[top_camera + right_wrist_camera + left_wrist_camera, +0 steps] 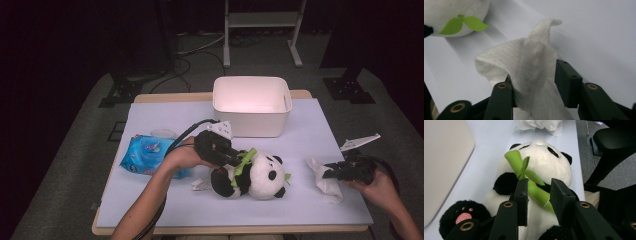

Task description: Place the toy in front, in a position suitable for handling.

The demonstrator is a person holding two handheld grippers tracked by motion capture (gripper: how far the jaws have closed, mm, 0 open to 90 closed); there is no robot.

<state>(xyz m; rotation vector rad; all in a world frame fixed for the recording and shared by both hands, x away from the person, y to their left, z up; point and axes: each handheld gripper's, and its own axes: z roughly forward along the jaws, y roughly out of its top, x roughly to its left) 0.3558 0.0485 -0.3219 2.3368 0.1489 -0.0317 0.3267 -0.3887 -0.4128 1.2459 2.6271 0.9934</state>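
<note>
A black-and-white panda plush (257, 175) lies on the pale mat in the middle of the table, with a green bamboo stalk (535, 191) across its chest. My left gripper (239, 161) reaches onto it from the left. In the left gripper view its jaws (539, 185) stand on either side of the stalk, with a gap at the right pad. At the right, a crumpled white wipe (327, 187) rests on the mat. My right gripper (327, 174) is at the wipe. The wipe (529, 65) stands loosely between its parted jaws (534, 72).
A white bin (251, 105) stands behind the panda. A blue pack of wipes (145, 152) lies at the left, and a small folded white scrap (200, 185) sits by the panda's foot. A green leaf (461, 23) sticks out of the plush. A black chair (614, 142) stands beyond the table's edge.
</note>
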